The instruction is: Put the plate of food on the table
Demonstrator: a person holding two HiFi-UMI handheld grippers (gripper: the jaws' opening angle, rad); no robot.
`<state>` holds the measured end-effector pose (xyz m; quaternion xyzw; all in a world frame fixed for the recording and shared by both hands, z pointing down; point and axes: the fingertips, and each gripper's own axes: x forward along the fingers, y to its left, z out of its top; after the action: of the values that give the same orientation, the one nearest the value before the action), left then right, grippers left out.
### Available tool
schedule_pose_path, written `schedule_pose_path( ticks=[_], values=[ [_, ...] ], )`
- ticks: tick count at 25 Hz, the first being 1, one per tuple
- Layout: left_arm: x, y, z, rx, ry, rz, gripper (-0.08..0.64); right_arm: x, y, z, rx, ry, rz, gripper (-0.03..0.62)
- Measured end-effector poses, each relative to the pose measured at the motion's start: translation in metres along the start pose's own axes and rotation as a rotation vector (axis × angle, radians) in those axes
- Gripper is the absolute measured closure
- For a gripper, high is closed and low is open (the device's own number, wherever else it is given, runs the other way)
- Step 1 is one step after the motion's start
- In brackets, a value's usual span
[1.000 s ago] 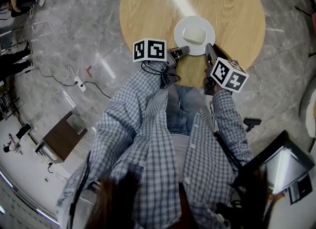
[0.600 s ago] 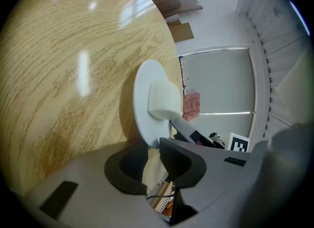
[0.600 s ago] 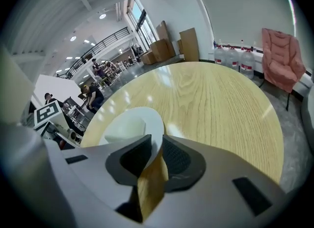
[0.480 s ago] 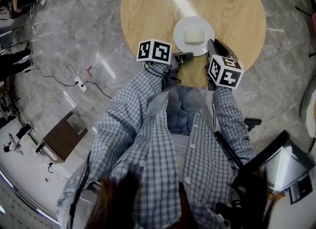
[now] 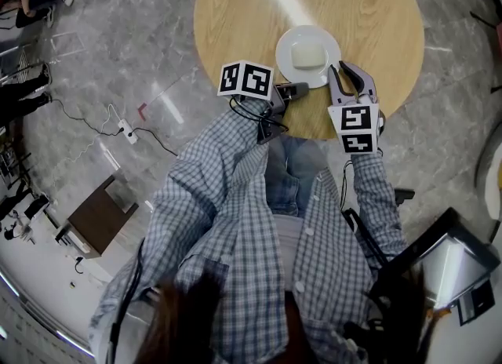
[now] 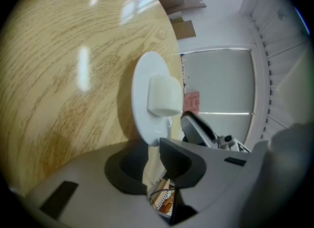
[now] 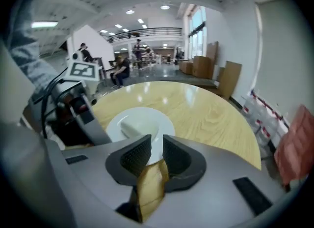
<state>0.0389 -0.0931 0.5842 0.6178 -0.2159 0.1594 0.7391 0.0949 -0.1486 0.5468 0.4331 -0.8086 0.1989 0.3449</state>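
A white plate (image 5: pixel 289 41) with a pale block of food (image 5: pixel 308 55) rests on the round wooden table (image 5: pixel 353 9), near its front edge. My left gripper (image 5: pixel 300 88) lies at the plate's near-left rim. In the left gripper view its jaws (image 6: pixel 153 148) stand a narrow gap apart, with the rim of the plate (image 6: pixel 142 84) just at their tips and bare wood showing between them. My right gripper (image 5: pixel 345 72) sits beside the plate's right rim. Its jaws (image 7: pixel 156 141) are level with the table and slightly apart, and the plate (image 7: pixel 157 116) lies beyond them, not held.
The table's front edge is right under both grippers. On the marble floor at left lie a power strip (image 5: pixel 125 131) with cables and a dark low stand (image 5: pixel 98 213). A black case (image 5: pixel 439 260) stands at lower right. People sit far behind the table (image 7: pixel 120 70).
My right gripper has turned and drawn back from the plate's rim to its right side. The left gripper has backed off slightly toward the table edge. The plate has stayed in place.
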Motion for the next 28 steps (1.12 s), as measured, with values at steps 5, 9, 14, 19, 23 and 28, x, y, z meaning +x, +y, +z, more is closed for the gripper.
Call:
schedule_pose_path(
  ticks=[5,9,14,19,23,28],
  values=[
    [0.000,-0.006,0.000,-0.004,0.003,-0.005,0.503,-0.018,0.037,-0.012,-0.405,0.045,0.067,0.515],
    [-0.001,-0.004,0.002,-0.008,0.006,-0.005,0.503,-0.014,0.066,-0.023,-0.528,0.070,0.153,0.515],
    [0.000,-0.002,0.001,-0.013,0.008,-0.007,0.503,-0.007,0.078,-0.038,-0.728,0.130,0.157,0.515],
    [-0.002,-0.005,0.005,-0.020,0.008,-0.014,0.503,-0.001,0.075,-0.039,-0.847,0.152,0.109,0.548],
    [0.001,-0.011,0.006,-0.013,0.027,-0.016,0.503,-0.003,0.068,-0.036,-0.832,0.170,0.089,0.554],
    [0.001,-0.004,-0.008,-0.005,0.082,-0.022,0.503,0.002,0.070,-0.044,-0.825,0.199,0.062,0.555]
  ],
)
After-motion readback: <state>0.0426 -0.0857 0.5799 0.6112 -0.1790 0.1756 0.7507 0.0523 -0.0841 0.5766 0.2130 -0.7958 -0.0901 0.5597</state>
